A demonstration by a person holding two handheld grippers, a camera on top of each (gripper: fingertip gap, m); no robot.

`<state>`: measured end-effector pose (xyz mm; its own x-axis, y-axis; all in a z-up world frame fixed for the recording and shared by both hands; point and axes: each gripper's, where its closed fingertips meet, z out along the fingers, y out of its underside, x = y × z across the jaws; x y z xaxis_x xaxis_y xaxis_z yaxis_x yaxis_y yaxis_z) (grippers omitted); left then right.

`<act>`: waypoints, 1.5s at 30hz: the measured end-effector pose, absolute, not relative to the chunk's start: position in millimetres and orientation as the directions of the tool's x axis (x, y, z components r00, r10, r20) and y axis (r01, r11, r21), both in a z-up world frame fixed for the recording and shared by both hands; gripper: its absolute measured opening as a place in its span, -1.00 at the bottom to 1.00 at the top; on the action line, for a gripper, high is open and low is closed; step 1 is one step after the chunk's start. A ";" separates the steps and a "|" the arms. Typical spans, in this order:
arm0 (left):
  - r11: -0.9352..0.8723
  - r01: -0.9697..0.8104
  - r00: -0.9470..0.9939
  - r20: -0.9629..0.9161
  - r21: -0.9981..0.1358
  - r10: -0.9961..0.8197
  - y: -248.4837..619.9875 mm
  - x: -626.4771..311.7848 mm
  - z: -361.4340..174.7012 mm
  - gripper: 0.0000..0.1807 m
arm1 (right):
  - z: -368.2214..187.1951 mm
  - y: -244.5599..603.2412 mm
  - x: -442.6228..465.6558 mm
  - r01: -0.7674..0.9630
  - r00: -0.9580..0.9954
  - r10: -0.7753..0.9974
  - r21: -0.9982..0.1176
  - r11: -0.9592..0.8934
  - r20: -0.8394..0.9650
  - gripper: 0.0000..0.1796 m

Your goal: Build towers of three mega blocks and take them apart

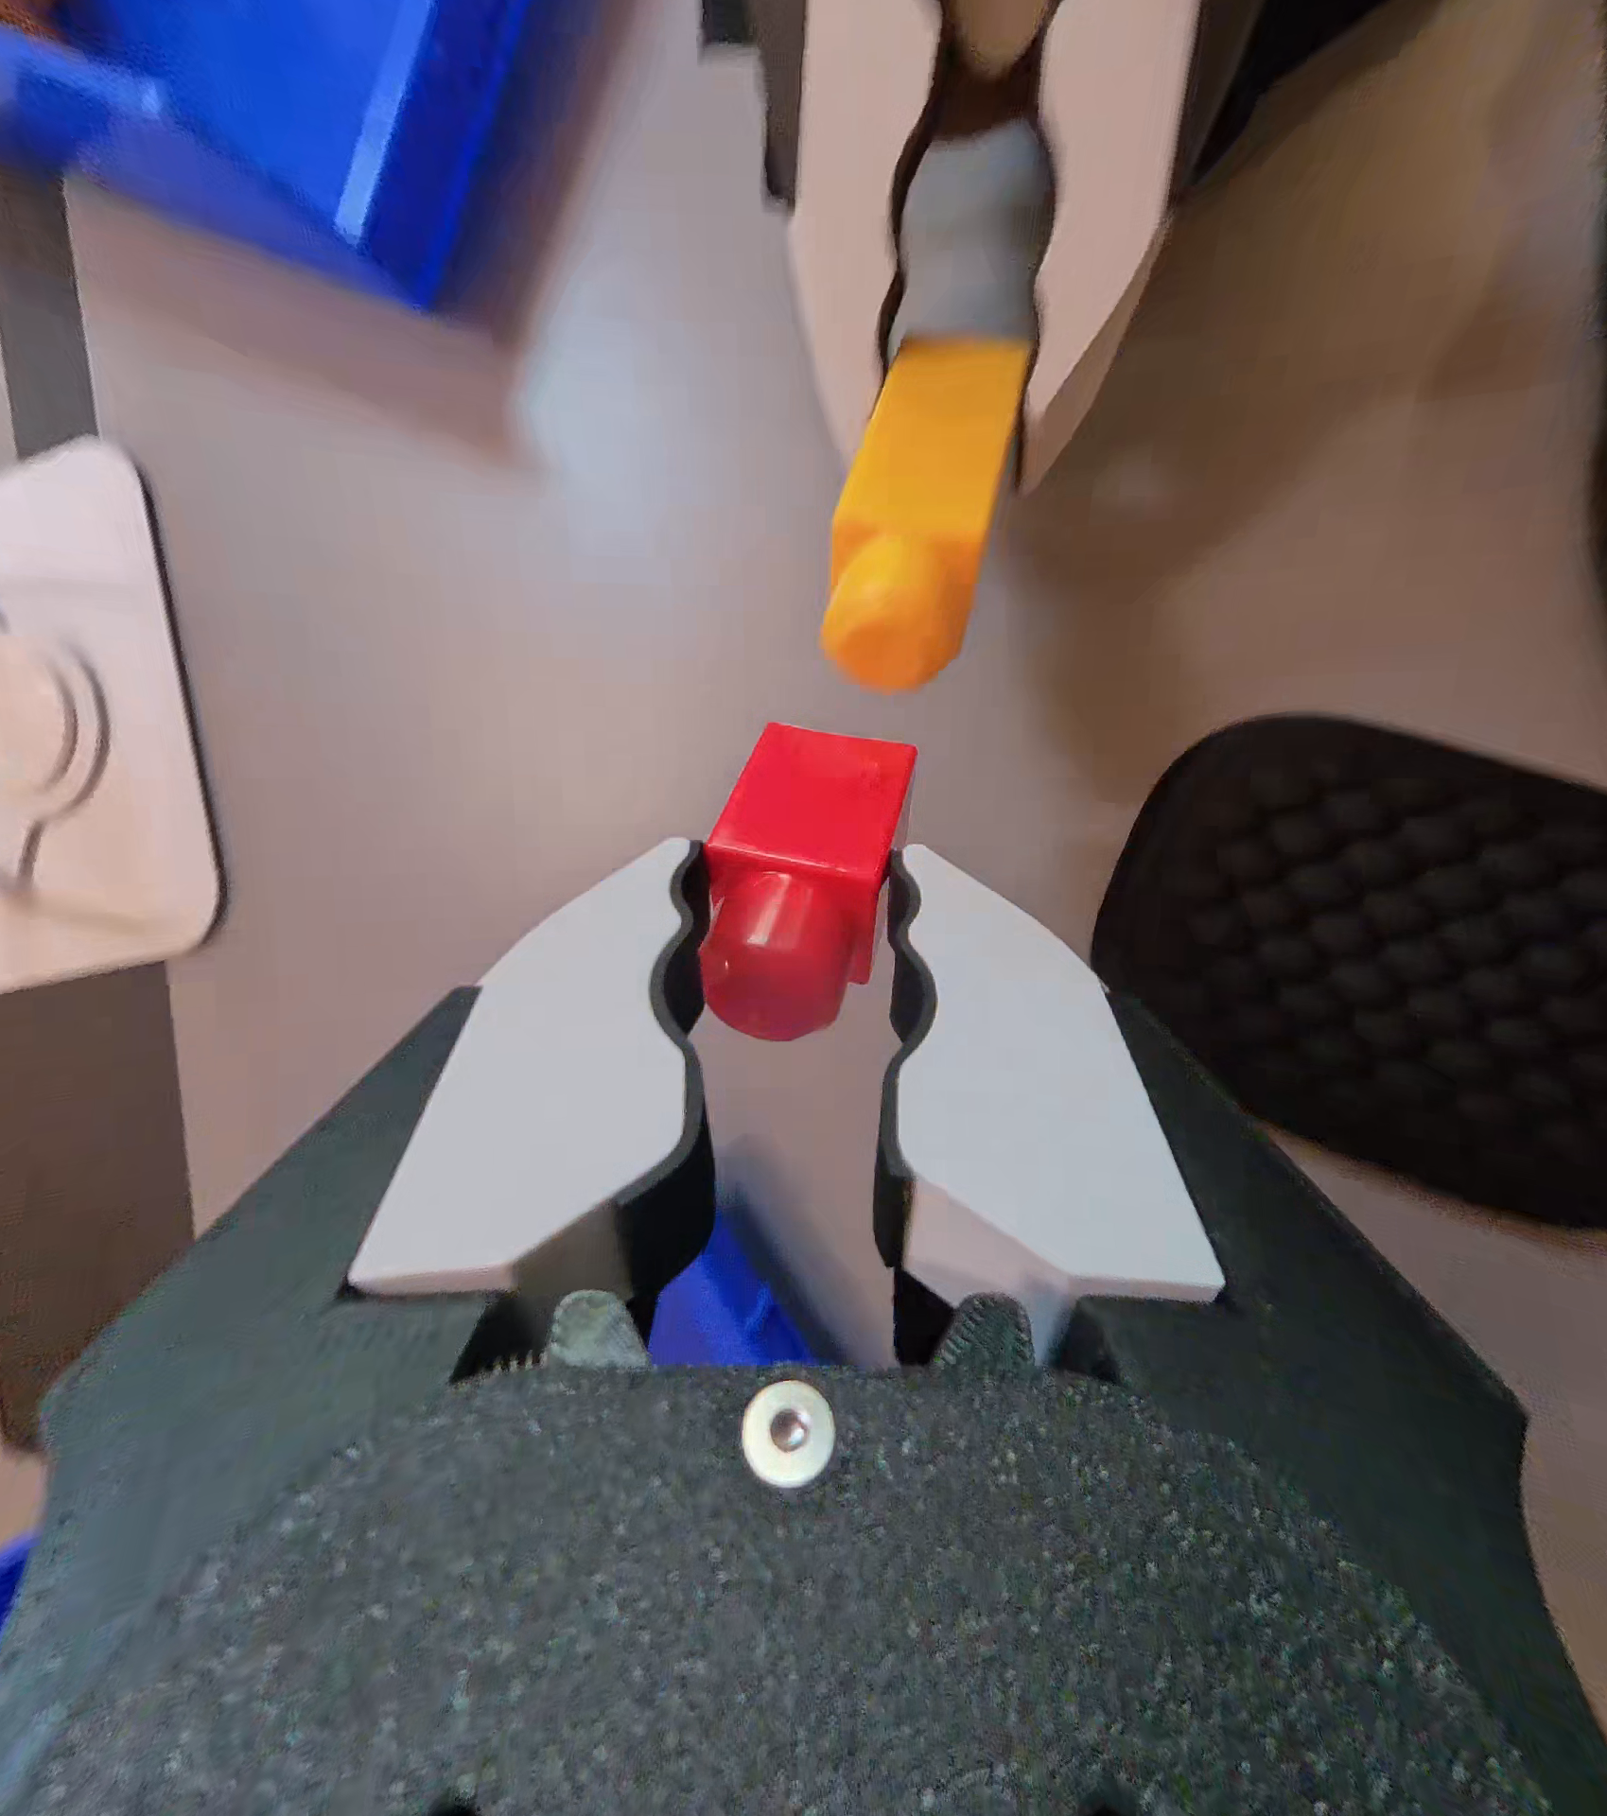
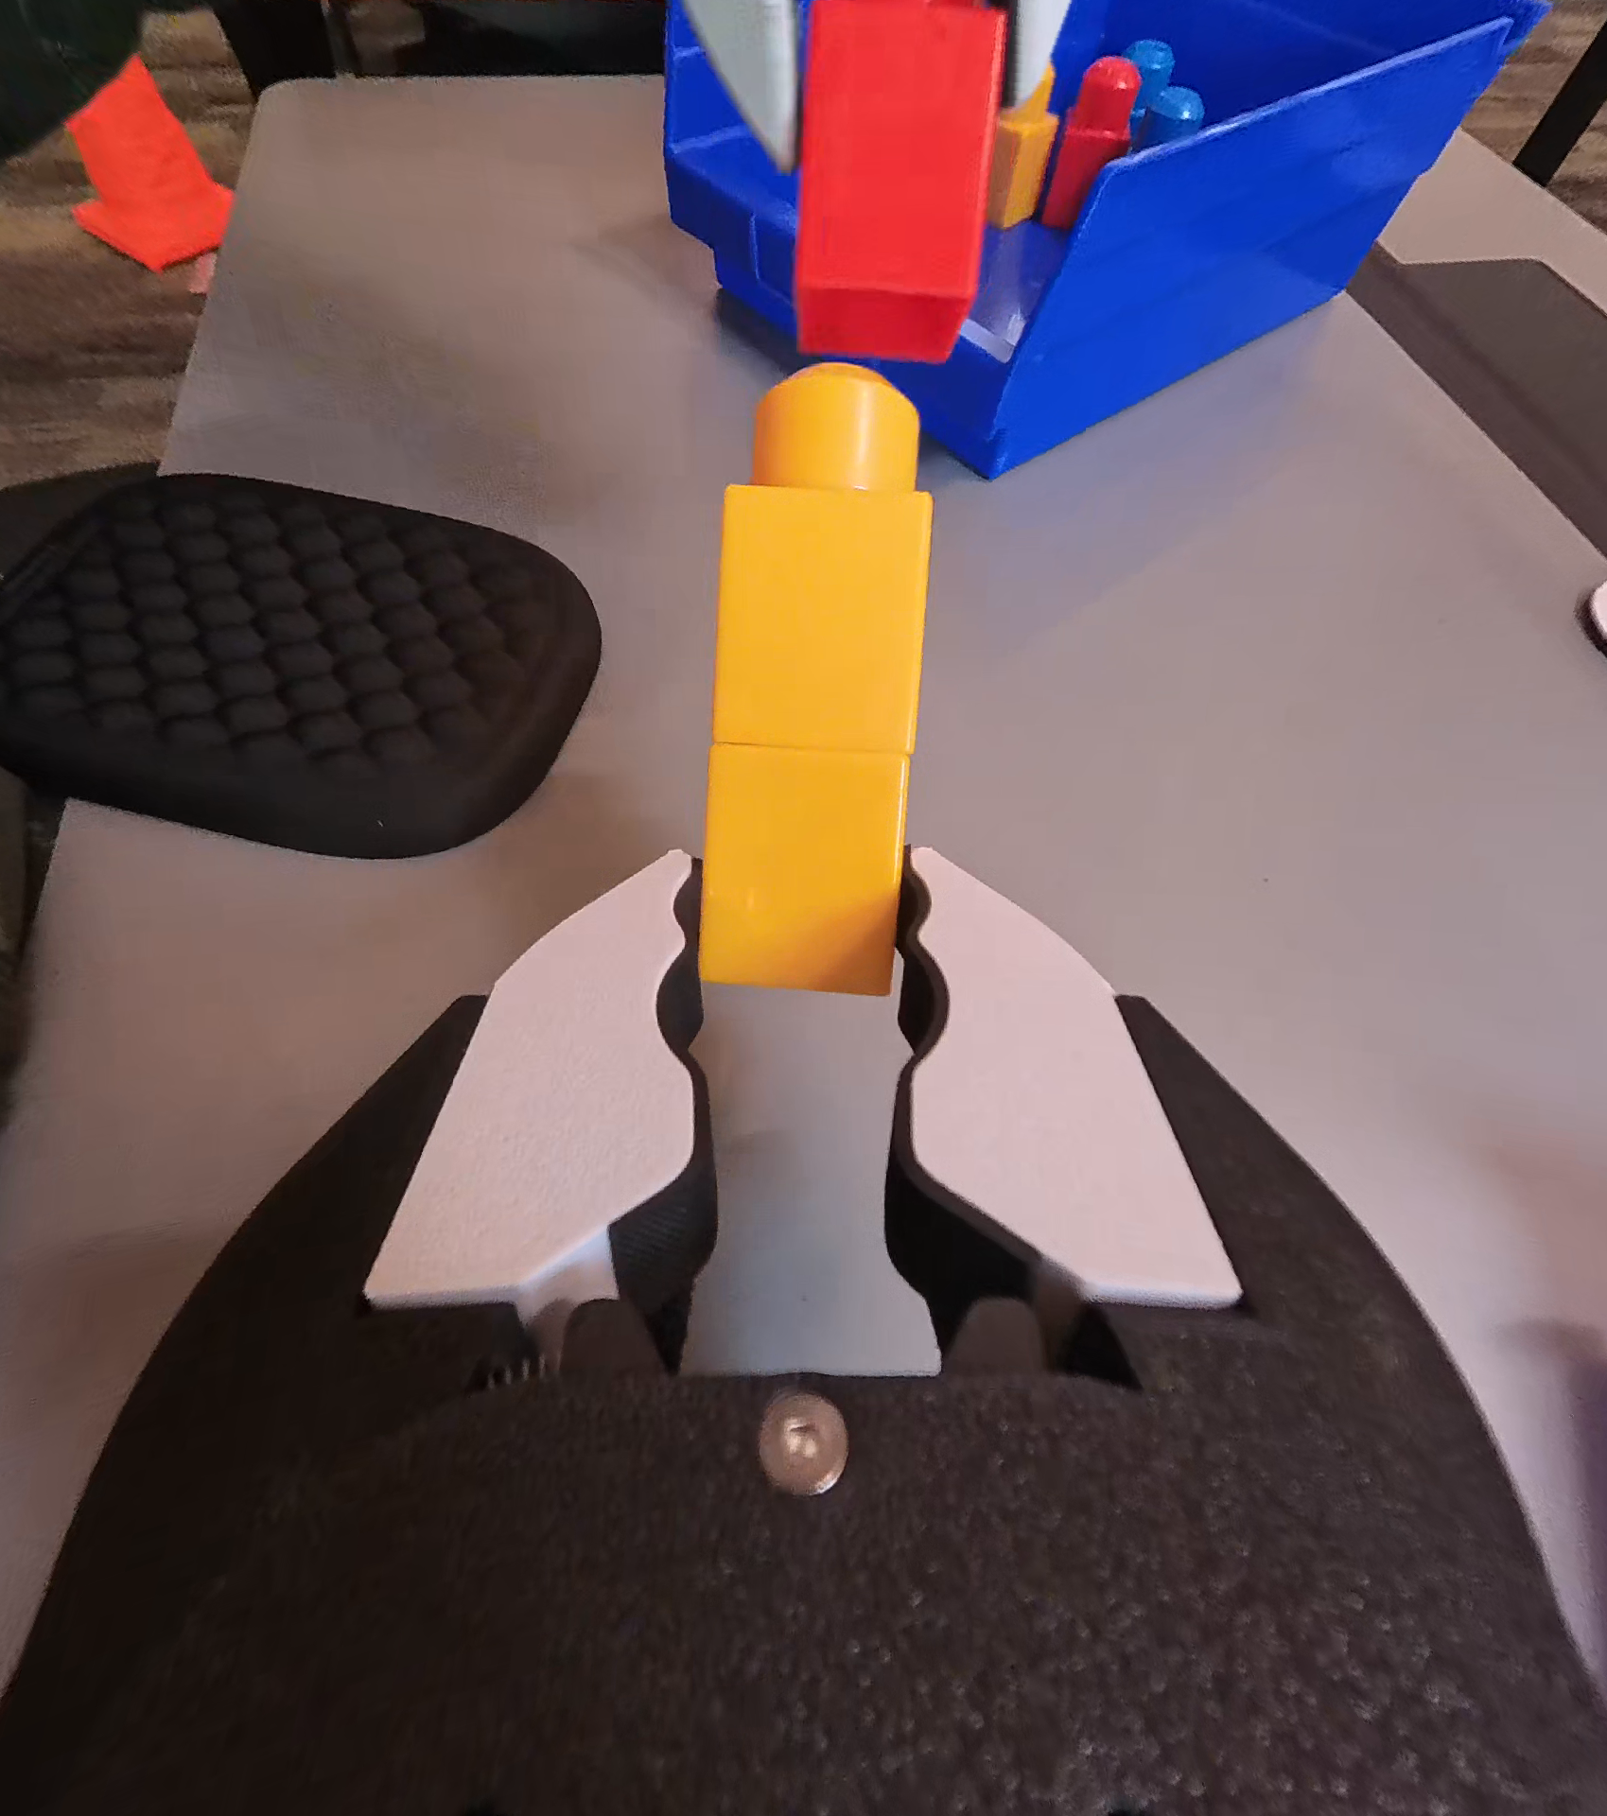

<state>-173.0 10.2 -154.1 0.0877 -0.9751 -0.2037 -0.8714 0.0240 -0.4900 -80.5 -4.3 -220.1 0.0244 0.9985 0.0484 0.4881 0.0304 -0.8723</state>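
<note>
Currently, stage: two yellow blocks (image 2: 814, 747) are joined; the red block (image 1: 804, 875) is just short of the top stud, not yet seated.
Left gripper (image 1: 794, 884): closed narrow on the red block, open base facing the stack at 12 o'clock.
Right gripper (image 2: 799, 914): clamped on the lower yellow block, stack pointing to 12 o'clock, held above the table (image 2: 1173, 786).
Remaining (judged): press red onto the stud to finish a three-block tower, then pull it apart.
Gap: red and yellow are apart, nearly aligned; whether building or separating cannot be told.
Materials: blocks are glossy hard plastic, square bodies, rounded stud; fingers (image 2: 573, 1081) are matte white with wavy black inner pads.
Surroundings: blue bin (image 2: 1222, 295) with spare blocks at 1 o'clock in the right wrist view; black dimpled pad (image 2: 268, 658) at 9 o'clock.
</note>
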 end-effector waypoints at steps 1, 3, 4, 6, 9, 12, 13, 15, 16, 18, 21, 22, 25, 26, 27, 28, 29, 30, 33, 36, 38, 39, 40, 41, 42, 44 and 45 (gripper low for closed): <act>0.038 -0.855 0.077 -0.199 -0.518 -0.977 7.8 -163.0 -152.6 -0.62 | -220.6 -3.6 -80.0 0.489 0.026 0.998 -0.872 0.031 0.049 -0.59; 0.056 -0.838 0.064 -0.199 -0.544 -0.978 6.7 -150.2 -152.7 -0.62 | -220.5 -2.7 -79.6 0.488 0.030 0.998 -0.873 0.031 0.052 -0.59; 0.061 -0.829 0.059 -0.197 -0.556 -0.979 6.8 -145.4 -153.3 -0.62 | -219.6 -2.6 -79.9 0.483 0.032 0.998 -0.875 0.032 0.054 -0.59; 0.057 -0.808 0.053 -0.169 -0.586 -0.984 5.3 -136.9 -153.8 -0.62 | -216.4 -2.3 -80.4 0.469 0.036 0.997 -0.883 0.039 0.063 -0.59; 0.058 -0.779 0.066 -0.172 -0.625 -0.983 9.0 -131.8 -149.9 -0.62 | -212.2 1.7 -77.9 0.450 0.060 0.995 -0.892 0.046 0.082 -0.59; 0.062 -0.744 0.079 -0.179 -0.666 -0.981 10.4 -128.7 -141.3 -0.62 | -201.5 2.9 -77.2 0.403 0.079 0.993 -0.914 0.050 0.089 -0.59; 0.084 -0.746 0.066 -0.198 -0.661 -0.978 9.0 -127.2 -140.9 -0.62 | -200.9 3.2 -77.3 0.408 0.084 0.990 -0.911 0.068 0.111 -0.60; 0.110 -0.741 0.057 -0.225 -0.662 -0.973 7.1 -124.8 -137.3 -0.62 | -198.6 2.2 -77.4 0.396 0.092 0.987 -0.914 0.084 0.131 -0.60; 0.114 -0.728 0.058 -0.227 -0.675 -0.972 6.6 -123.5 -133.6 -0.62 | -195.6 1.7 -77.5 0.377 0.095 0.988 -0.923 0.079 0.123 -0.60; 0.129 -0.711 0.055 -0.237 -0.692 -0.970 5.4 -121.6 -128.3 -0.62 | -190.8 1.6 -77.4 0.354 0.100 0.986 -0.931 0.092 0.136 -0.60; 0.150 -0.693 0.049 -0.255 -0.705 -0.966 2.1 -118.1 -123.4 -0.62 | -187.5 0.1 -76.9 0.328 0.097 0.985 -0.939 0.105 0.144 -0.60; 0.152 -0.690 0.053 -0.258 -0.708 -0.965 1.4 -117.7 -122.5 -0.62 | -186.9 -0.2 -76.9 0.323 0.097 0.984 -0.940 0.110 0.148 -0.60; 0.167 -0.614 0.104 -0.289 -0.772 -0.952 2.6 -110.3 -110.3 -0.59 | -180.6 0.0 -78.1 0.285 0.097 0.987 -0.954 0.093 0.125 -0.60; 0.177 -0.575 0.122 -0.298 -0.799 -0.947 1.6 -106.7 -104.1 -0.58 | -175.8 -1.0 -79.6 0.259 0.093 0.989 -0.962 0.085 0.113 -0.59; 0.192 -0.541 0.142 -0.314 -0.819 -0.939 0.8 -104.6 -97.8 -0.54 | -170.6 -2.1 -81.3 0.239 0.091 0.989 -0.967 0.091 0.115 -0.59; 0.202 -0.494 0.170 -0.322 -0.846 -0.931 0.9 -103.6 -90.0 -0.45 | -165.8 -3.2 -82.4 0.222 0.088 0.989 -0.970 0.098 0.120 -0.59; 0.194 -0.422 0.192 -0.297 -0.886 -0.936 -0.6 -103.5 -80.9 -0.42 | -161.3 -3.9 -81.9 0.198 0.088 0.990 -0.976 0.094 0.114 -0.59; 0.163 -0.339 0.205 -0.241 -0.927 -0.949 -2.2 -104.6 -72.8 -0.42 | -157.6 -3.6 -80.1 0.169 0.088 0.992 -0.982 0.080 0.096 -0.59; 0.064 -0.118 0.218 -0.089 -0.991 -0.972 -0.9 -107.9 -66.7 -0.43 | -143.4 -1.7 -72.5 0.055 0.076 0.997 -0.998 0.028 0.032 -0.59; -0.027 0.025 0.180 0.031 -0.999 -0.983 -1.6 -92.7 -81.4 -0.42 | -133.1 -6.2 -72.3 -0.026 0.013 0.999 -0.999 -0.048 -0.048 -0.59; -0.065 0.065 0.166 0.075 -0.996 -0.983 -0.5 -78.9 -92.3 -0.55 | -139.6 -8.6 -77.0 0.002 -0.004 0.997 -0.997 -0.072 -0.072 -0.59; -0.077 0.069 0.153 0.087 -0.995 -0.984 -1.1 -73.5 -96.6 -0.58 | -145.8 -9.3 -79.8 0.032 -0.004 0.997 -0.997 -0.071 -0.071 -0.59; -0.087 0.057 0.137 0.094 -0.995 -0.986 -3.0 -70.1 -100.4 -0.59 | -154.6 -10.0 -82.5 0.078 -0.007 0.997 -0.994 -0.077 -0.078 -0.59; -0.091 0.002 0.149 0.090 -0.996 -0.985 -2.0 -68.6 -108.1 -0.59 | -164.1 -11.6 -85.3 0.129 -0.018 0.996 -0.988 -0.087 -0.090 -0.59; -0.090 -0.066 0.161 0.078 -0.994 -0.984 -1.9 -68.3 -116.9 -0.59 | -174.1 -11.7 -87.9 0.182 -0.019 0.995 -0.979 -0.093 -0.098 -0.59; -0.080 -0.173 0.192 0.046 -0.982 -0.980 -1.7 -70.8 -131.4 -0.59 | -185.7 -10.1 -90.2 0.244 -0.011 0.996 -0.966 -0.081 -0.086 -0.55; -0.068 -0.233 0.215 0.017 -0.970 -0.976 -0.7 -73.6 -139.7 -0.59 | -186.2 -8.9 -90.0 0.249 -0.007 0.997 -0.966 -0.076 -0.080 -0.49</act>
<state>-73.6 -0.7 -139.7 0.2153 -0.9764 0.0171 -0.2328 -0.0683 -0.9701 -90.0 -8.9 -186.2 -0.0069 0.9967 -0.0804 0.2485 -0.0762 -0.9656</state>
